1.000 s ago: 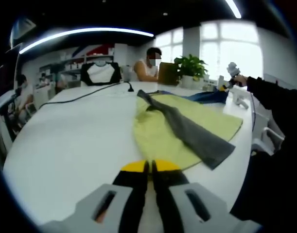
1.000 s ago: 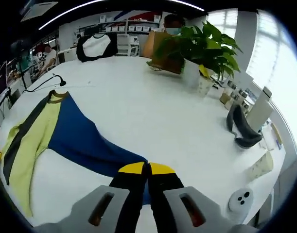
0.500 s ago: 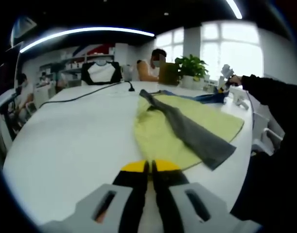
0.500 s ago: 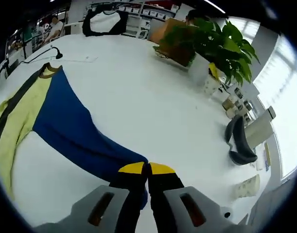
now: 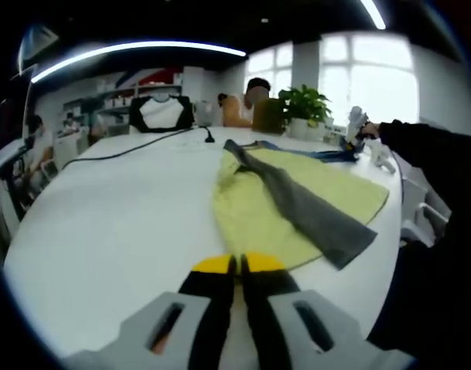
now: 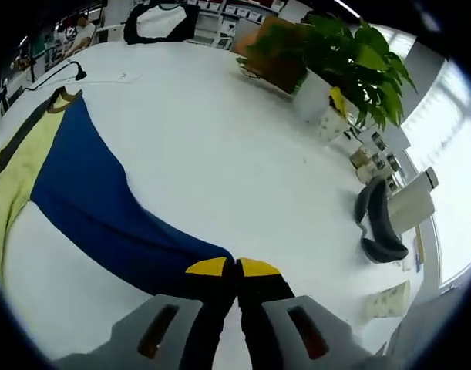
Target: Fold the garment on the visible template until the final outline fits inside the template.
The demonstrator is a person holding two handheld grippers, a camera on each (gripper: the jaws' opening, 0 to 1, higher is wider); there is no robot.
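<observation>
A yellow-green garment lies spread on the white table, with a grey sleeve folded diagonally across it. My left gripper is shut at the garment's near hem. A blue sleeve runs from the collar to my right gripper, which is shut on its end. The yellow body and a grey stripe show at the left of the right gripper view. In the left gripper view the right gripper is at the far right, held by a dark-sleeved arm, with the blue sleeve stretched low.
A potted plant and a brown box stand at the table's far side. A black curved object and small bottles lie near the right edge. A black cable crosses the table. People sit behind the table.
The right gripper has drawn the blue sleeve outward, so the sleeve lies longer and flatter over the table. The left gripper and the yellow body have stayed put.
</observation>
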